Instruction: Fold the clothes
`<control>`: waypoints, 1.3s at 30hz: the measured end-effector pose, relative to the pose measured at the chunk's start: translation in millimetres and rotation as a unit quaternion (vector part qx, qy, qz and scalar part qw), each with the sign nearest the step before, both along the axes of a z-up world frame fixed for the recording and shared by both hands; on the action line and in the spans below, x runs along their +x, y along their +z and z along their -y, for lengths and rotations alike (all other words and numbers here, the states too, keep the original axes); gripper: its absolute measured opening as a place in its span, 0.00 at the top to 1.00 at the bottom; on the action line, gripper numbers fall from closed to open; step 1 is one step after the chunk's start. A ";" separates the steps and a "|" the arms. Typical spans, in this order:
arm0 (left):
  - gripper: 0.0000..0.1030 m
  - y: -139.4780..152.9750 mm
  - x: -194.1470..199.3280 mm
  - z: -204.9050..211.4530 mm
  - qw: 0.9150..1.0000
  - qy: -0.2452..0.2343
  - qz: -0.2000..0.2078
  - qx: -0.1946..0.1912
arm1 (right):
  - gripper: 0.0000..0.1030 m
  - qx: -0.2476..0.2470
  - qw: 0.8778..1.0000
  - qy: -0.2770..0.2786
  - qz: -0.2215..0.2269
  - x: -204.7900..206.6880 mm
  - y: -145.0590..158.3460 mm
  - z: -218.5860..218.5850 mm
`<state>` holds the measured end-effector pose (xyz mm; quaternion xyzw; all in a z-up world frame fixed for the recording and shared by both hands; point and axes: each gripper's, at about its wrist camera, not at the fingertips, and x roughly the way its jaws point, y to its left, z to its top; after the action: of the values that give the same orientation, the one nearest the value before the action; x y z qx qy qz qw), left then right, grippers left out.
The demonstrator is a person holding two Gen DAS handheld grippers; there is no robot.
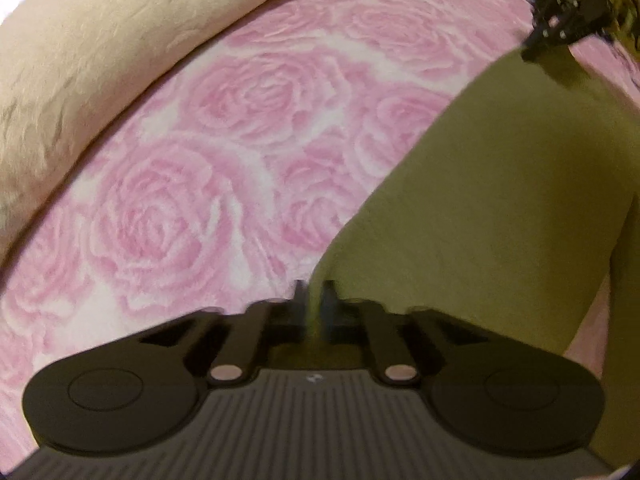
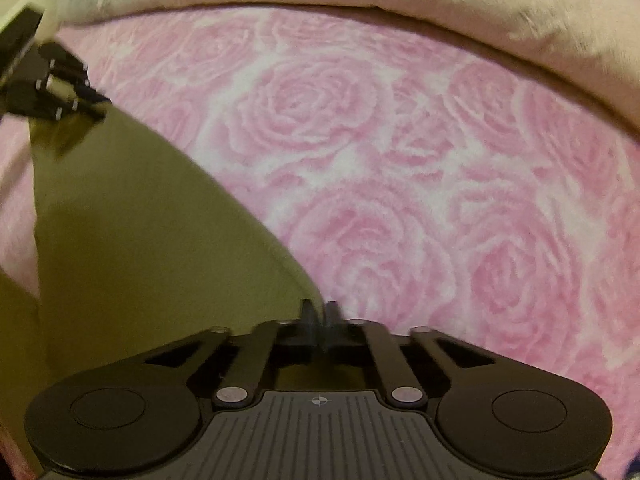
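Pinched between the closed left claw (image 1: pixel 314 292) is an edge of the olive garment (image 1: pixel 500 200); the right claw (image 2: pixel 320 312) is clamped on another edge. Blurred cloth runs off-frame across the rose-patterned blanket (image 2: pixel 400 160), with a beige pillow (image 1: pixel 100 48) cut off at the upper left.

Garment (image 1: pixel 500 200) lies on the blanket (image 1: pixel 240 140), cushion (image 1: pixel 80 60) along the far edge, left gripper (image 1: pixel 314 300) and right gripper (image 2: pixel 320 316) at opposite corners.
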<state>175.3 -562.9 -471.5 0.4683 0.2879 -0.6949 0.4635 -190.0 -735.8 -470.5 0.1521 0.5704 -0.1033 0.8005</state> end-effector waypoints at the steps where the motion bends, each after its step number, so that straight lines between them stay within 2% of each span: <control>1: 0.97 2.4 -4.8 -4.2 1.000 -0.008 0.013 -0.010 | 1.00 -0.014 1.000 0.002 0.000 -0.3 3.5 -5.0; 5: 0.98 25.4 -17.5 -34.7 0.997 0.002 0.036 -0.062 | 1.00 -0.087 0.996 -0.006 0.017 -14.8 28.8 -36.1; 9: 0.98 69.8 -29.8 -94.7 0.992 0.049 0.021 -0.110 | 1.00 -0.171 0.984 -0.014 0.046 -40.9 67.7 -94.8; 12: 0.98 100.3 -50.2 -156.2 0.989 0.080 0.000 -0.126 | 1.00 -0.230 0.972 0.001 0.045 -61.3 90.6 -159.3; 13: 0.98 105.9 -58.1 -176.4 0.988 0.091 -0.008 -0.125 | 1.00 -0.243 0.969 0.004 0.042 -68.3 95.6 -181.4; 16: 0.98 107.3 -83.2 -231.7 0.987 0.121 -0.027 -0.106 | 1.00 -0.240 0.970 -0.016 0.029 -89.6 97.3 -234.3; 20: 0.98 72.4 -113.3 -280.7 0.984 0.169 -0.040 -0.043 | 1.00 -0.244 0.969 -0.028 -0.021 -110.2 74.1 -299.0; 23: 0.91 49.7 -125.6 -300.0 0.977 0.205 -0.053 -0.008 | 1.00 -0.250 0.964 -0.049 -0.073 -115.7 46.9 -325.5; 25: 0.90 45.8 -126.7 -310.0 0.972 0.224 -0.073 0.004 | 0.99 -0.223 0.965 -0.091 -0.099 -121.2 36.8 -329.4; 26: 0.89 46.0 -126.0 -315.6 0.969 0.233 -0.086 0.009 | 0.99 -0.210 0.966 -0.121 -0.093 -125.1 38.3 -329.2; 27: 0.83 49.0 -122.7 -321.5 0.965 0.241 -0.100 0.011 | 0.99 -0.201 0.964 -0.157 -0.079 -129.7 43.1 -328.7; 28: 0.78 52.2 -118.0 -326.1 0.961 0.252 -0.113 0.015 | 0.99 -0.190 0.960 -0.193 -0.065 -134.2 48.0 -327.7; 29: 0.77 55.5 -112.9 -329.6 0.956 0.265 -0.121 0.019 | 0.99 -0.173 0.955 -0.234 -0.051 -139.4 53.5 -324.9; 31: 0.75 61.8 -101.5 -336.4 0.944 0.300 -0.135 0.022 | 0.97 -0.124 0.933 -0.337 0.001 -155.2 65.7 -317.6; 33: 0.71 65.2 -87.8 -337.7 0.927 0.344 -0.149 0.022 | 0.54 -0.066 0.891 -0.443 0.068 -175.7 73.3 -312.6; 34: 0.70 65.8 -81.2 -337.0 0.916 0.367 -0.158 0.022 | 0.23 -0.041 0.864 -0.492 0.100 -185.5 76.0 -311.1; 35: 0.70 65.5 -76.0 -335.7 0.906 0.389 -0.168 0.023 | 0.23 -0.024 0.837 -0.530 0.136 -193.7 78.3 -310.2; 37: 0.70 61.6 -69.9 -330.5 0.886 0.422 -0.190 0.028 | 0.23 0.025 0.789 -0.584 0.189 -206.8 78.1 -305.0; 39: 0.70 53.4 -67.1 -327.0 0.864 0.455 -0.214 0.032 | 0.23 0.076 0.732 -0.634 0.238 -225.2 71.1 -301.7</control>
<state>108.3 -235.9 -418.1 0.1402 0.5834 -0.4802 0.6399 -415.2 -434.1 -399.3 0.5581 0.1386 -0.5035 0.6449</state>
